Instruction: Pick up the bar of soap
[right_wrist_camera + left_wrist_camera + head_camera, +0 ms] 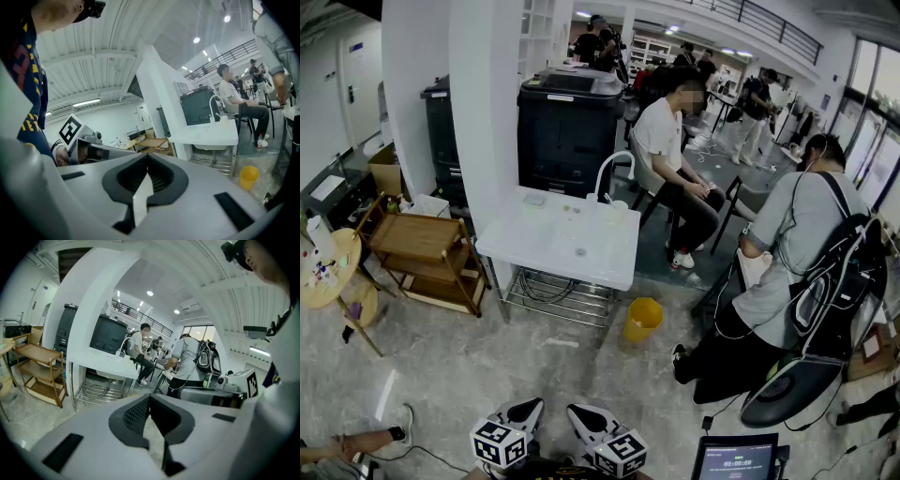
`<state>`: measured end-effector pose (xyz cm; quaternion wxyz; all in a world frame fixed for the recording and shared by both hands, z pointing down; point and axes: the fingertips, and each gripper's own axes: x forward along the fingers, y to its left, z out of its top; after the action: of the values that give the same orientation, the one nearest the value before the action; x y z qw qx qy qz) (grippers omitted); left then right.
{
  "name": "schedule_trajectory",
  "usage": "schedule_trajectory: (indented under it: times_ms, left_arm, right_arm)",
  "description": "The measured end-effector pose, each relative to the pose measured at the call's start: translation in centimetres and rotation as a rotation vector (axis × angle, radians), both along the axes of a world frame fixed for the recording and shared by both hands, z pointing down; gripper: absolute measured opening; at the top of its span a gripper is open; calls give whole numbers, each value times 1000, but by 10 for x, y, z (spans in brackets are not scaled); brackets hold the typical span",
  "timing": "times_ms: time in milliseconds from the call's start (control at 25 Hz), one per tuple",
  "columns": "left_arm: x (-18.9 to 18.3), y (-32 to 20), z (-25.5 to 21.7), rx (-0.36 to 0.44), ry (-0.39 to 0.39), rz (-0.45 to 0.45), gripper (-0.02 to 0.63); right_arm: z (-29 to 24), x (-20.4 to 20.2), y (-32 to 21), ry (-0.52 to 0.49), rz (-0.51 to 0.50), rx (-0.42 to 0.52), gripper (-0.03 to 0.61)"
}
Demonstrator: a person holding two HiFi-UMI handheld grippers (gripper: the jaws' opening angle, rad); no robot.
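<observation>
A white sink table [609, 267] with a curved tap [605, 173] stands a few steps ahead in the head view. A small pale flat block [534, 199] at its far left corner may be the bar of soap; it is too small to tell. My left gripper [525, 409] and right gripper [581, 414] are held close together at the bottom edge, far from the table. In the left gripper view the left gripper [149, 401] is shut with nothing in it. In the right gripper view the right gripper [147, 159] is also shut and empty.
A yellow bucket [642, 319] stands on the floor by the table's right front corner. A wooden trolley [427, 258] and a white pillar [483, 112] are to the left. A crouching person with a backpack [797, 272] is at the right, and a seated person [675, 159] is behind the table.
</observation>
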<state>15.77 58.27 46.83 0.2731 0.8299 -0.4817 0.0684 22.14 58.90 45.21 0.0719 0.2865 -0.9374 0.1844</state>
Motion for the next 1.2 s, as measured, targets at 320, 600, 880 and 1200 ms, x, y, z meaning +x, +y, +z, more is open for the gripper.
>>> schedule_trajectory:
  times_ms: [320, 600, 880, 1200]
  left_arm:
    - [-21, 20, 2, -4, 15, -25, 12]
    - [-53, 5, 7, -17, 35, -41, 12]
    - [-106, -43, 2, -8, 60, -50, 12]
    - [-169, -98, -3, 21, 89, -43, 12]
  right_arm:
    - [-5, -19, 22, 12, -30, 18, 17]
    - [3, -47, 6, 25, -30, -3, 17]
    - [-2, -93, -47, 27, 8, -1, 18]
    - [0, -149, -109, 59, 55, -14, 18]
